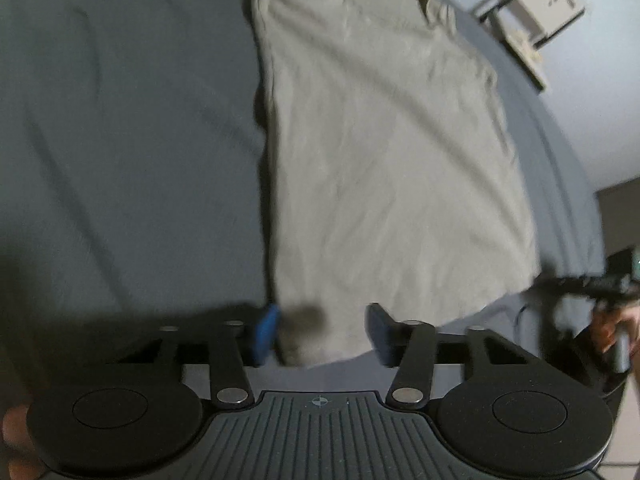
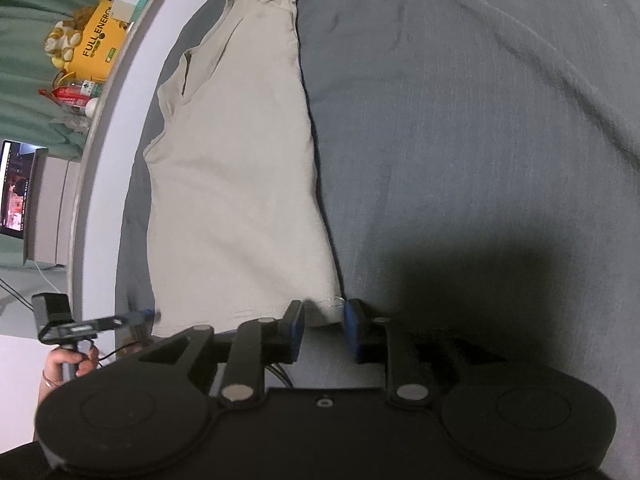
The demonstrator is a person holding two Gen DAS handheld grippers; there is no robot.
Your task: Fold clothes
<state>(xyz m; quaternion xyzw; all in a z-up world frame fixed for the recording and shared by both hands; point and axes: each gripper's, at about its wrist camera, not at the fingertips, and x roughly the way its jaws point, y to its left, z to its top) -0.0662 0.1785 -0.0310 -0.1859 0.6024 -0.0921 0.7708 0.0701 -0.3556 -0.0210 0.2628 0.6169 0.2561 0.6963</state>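
A beige sleeveless top [image 1: 380,152] lies flat on the grey-blue bed sheet [image 1: 120,120], straps at the far end. My left gripper [image 1: 323,334] is open, its blue pads [image 1: 266,336] on either side of the near left hem corner. In the right wrist view the same top [image 2: 232,184] stretches away, and my right gripper [image 2: 324,328] is open around the near right hem corner [image 2: 330,310]. The cloth sits between the jaws without being pinched. Each gripper shows in the other's view: the right gripper [image 1: 592,284] and the left gripper [image 2: 96,325], held by a hand [image 2: 64,364].
The bed sheet [image 2: 480,120] spreads wide and wrinkled to the right of the top. Beyond the bed's edge are a white box [image 1: 548,8], a yellow carton [image 2: 98,40], a plush toy [image 2: 60,46] and a lit screen [image 2: 18,188].
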